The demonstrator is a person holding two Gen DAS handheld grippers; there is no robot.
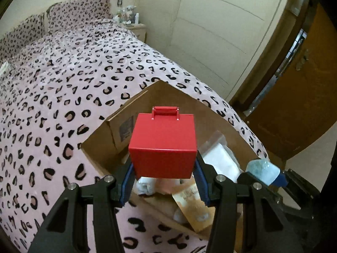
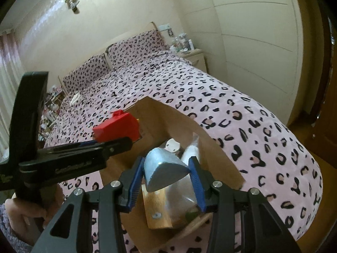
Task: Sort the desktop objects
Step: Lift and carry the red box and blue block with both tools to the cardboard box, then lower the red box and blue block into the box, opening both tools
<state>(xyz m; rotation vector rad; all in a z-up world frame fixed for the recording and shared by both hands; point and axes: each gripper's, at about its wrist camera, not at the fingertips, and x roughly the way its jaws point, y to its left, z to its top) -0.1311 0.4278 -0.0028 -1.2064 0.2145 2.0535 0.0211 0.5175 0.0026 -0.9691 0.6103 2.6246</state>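
Note:
My left gripper is shut on a small red box with a handle, held in the air over an open cardboard box on the bed. My right gripper is shut on a pale blue rounded object above the same cardboard box. In the right wrist view the left gripper comes in from the left with the red box. The pale blue object also shows at the lower right of the left wrist view. Inside the carton lie white packets and a tan pouch.
The bed carries a pink leopard-print cover with pillows at the head. A bedside stand with small bottles is beyond it. Cream wardrobe doors and a brown door are at right. A person's hand holds the left tool.

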